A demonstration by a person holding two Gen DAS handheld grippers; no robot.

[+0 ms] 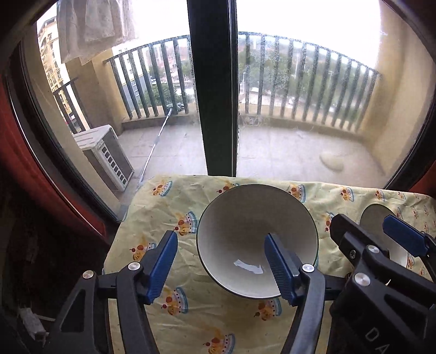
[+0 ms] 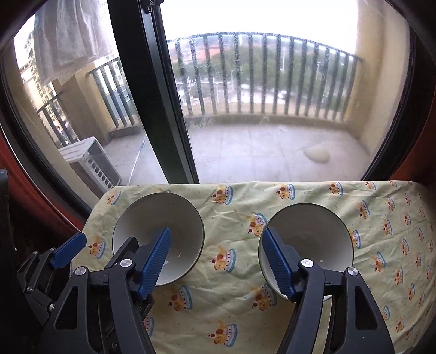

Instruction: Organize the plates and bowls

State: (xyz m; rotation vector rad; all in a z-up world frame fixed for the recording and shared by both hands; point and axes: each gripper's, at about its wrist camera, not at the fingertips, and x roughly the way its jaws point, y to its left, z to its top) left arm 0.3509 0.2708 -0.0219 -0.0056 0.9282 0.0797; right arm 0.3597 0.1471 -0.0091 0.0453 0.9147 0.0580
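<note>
A large glass sliding door with a dark green centre frame [image 1: 215, 87] fills the far side of both views, and beyond it lies a tiled balcony with a dark barred railing [image 1: 308, 79]. A white air-conditioner unit [image 1: 105, 155] stands on the balcony at the far left, and pale cloth [image 1: 95, 24] hangs above it.

Near the door stands the desk, covered with a pale yellow cloth printed with small cake motifs [image 2: 231, 272].

Two round white ceramic bowls with thin dark rims rest upright on the cloth, side by side and apart. The left bowl [image 1: 256, 239] sits toward the left of the desk; the right bowl [image 2: 308, 245] sits around the middle, with open cloth to its right.

The left gripper [image 1: 220, 266], black with blue ribbed pads, is spread wide. Its right finger [image 1: 278, 266] reaches over the left bowl's rim into the hollow, while its left finger [image 1: 160, 266] lies outside, clear of the bowl wall.

The right gripper [image 2: 218, 264] is likewise spread wide. In its own view its left finger [image 2: 155, 261] overlaps the left bowl and its right finger [image 2: 278, 264] overlaps the near left edge of the right bowl; whether either touches cannot be told. It holds nothing.
</note>
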